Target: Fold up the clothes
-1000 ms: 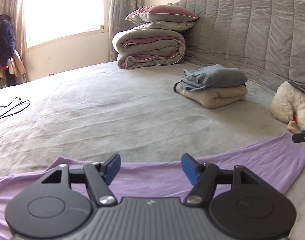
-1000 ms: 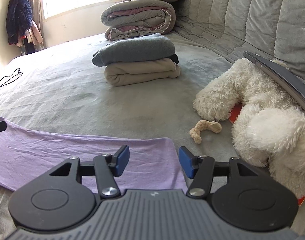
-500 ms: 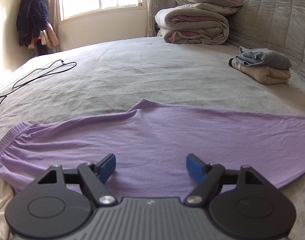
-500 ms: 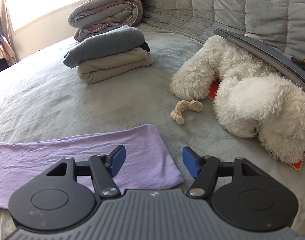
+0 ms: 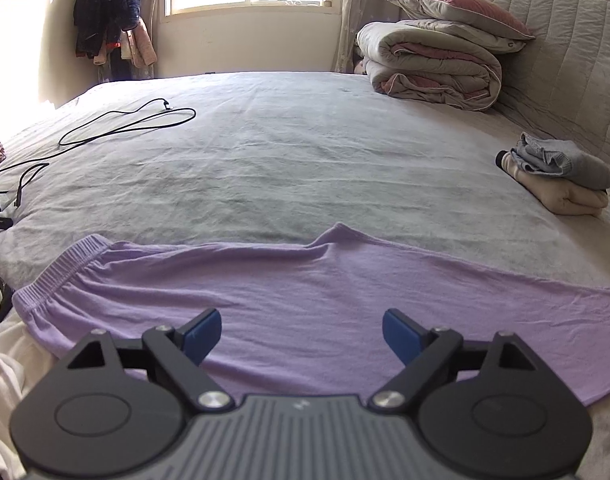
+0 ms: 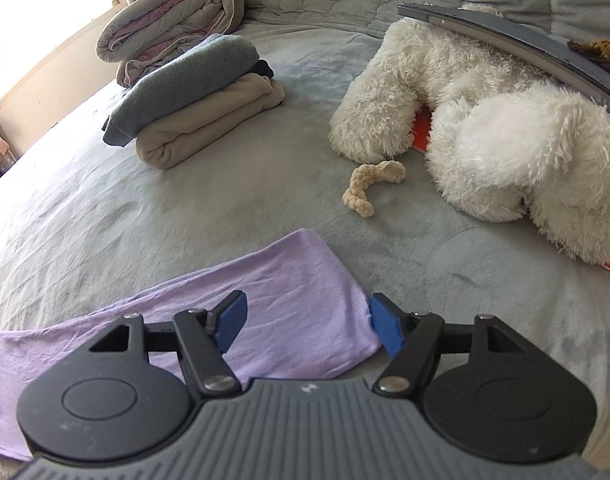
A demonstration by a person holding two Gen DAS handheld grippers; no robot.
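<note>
Tilting down over the bed's (image 5: 289, 168) near edge, left gripper (image 5: 301, 330) above the purple garment (image 5: 305, 300), jaws wide, just been opening, gripping nothing. Right gripper (image 6: 307, 320) likewise angled down at the garment's right end, jaws also just been opening, cloth below but unpinched. Spread flat along the near edge, waistband toward the left corner. Bare sheet beyond; folded stack (image 6: 197, 96) and plush toy (image 6: 485, 120) toward the headboard side.
</note>
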